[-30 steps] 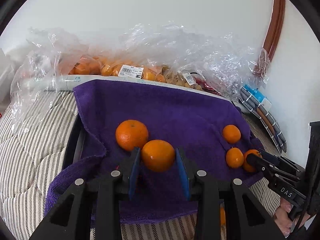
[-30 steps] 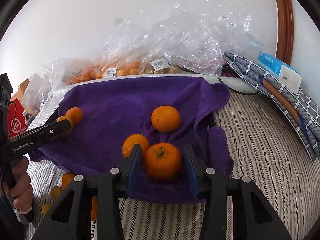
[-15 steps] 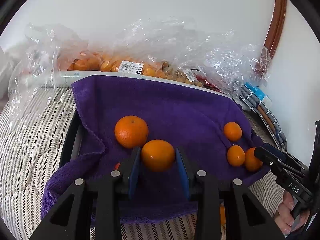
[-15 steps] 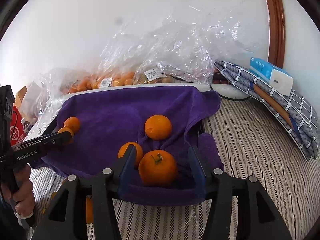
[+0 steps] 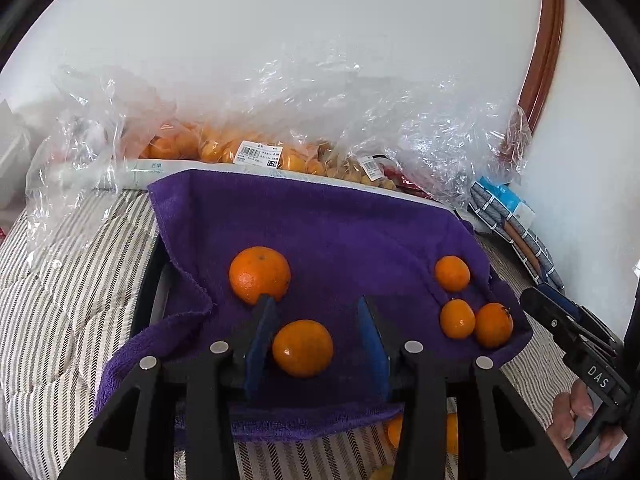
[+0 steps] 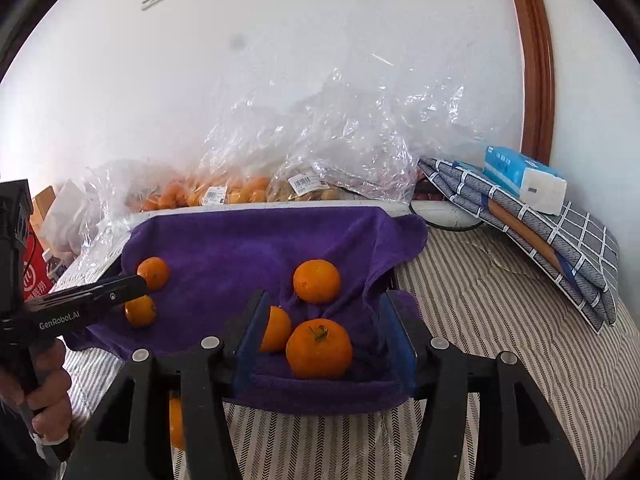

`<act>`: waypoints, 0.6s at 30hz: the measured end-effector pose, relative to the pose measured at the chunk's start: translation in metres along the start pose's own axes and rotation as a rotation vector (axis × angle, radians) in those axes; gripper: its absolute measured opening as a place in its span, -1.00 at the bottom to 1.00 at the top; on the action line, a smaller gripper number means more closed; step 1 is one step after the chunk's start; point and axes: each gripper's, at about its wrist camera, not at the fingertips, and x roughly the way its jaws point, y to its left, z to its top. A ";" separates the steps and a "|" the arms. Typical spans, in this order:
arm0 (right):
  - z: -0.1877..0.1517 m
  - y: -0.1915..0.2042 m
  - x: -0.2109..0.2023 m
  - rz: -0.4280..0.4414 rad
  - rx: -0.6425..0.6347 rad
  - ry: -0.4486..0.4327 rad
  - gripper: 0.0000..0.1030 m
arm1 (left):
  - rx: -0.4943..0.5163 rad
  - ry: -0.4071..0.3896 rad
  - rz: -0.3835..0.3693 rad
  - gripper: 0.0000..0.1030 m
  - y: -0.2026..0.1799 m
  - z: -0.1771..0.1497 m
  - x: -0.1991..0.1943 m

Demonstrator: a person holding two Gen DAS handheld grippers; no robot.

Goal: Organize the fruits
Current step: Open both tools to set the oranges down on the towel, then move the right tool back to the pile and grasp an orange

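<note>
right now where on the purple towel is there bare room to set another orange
The middle and back of the purple towel are bare, between the big orange and the three small oranges. The front edge is crowded: each gripper's opening jaws straddle a fruit.

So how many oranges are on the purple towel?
5. Left hand-held gripper: one orange between its opening jaws, a bigger one beside. Right hand-held gripper: stemmed orange between its opening jaws, two beside. Others lie off the towel.
</note>
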 end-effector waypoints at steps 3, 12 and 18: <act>0.001 0.003 -0.011 0.005 0.030 0.007 0.10 | -0.037 -0.015 -0.024 -0.20 0.004 -0.003 -0.008; -0.016 0.025 -0.041 -0.014 -0.011 0.095 0.14 | -0.083 -0.047 -0.040 -0.20 0.022 -0.030 -0.050; -0.036 0.043 -0.049 0.013 -0.005 0.129 0.14 | -0.094 -0.042 0.021 -0.20 0.048 -0.053 -0.082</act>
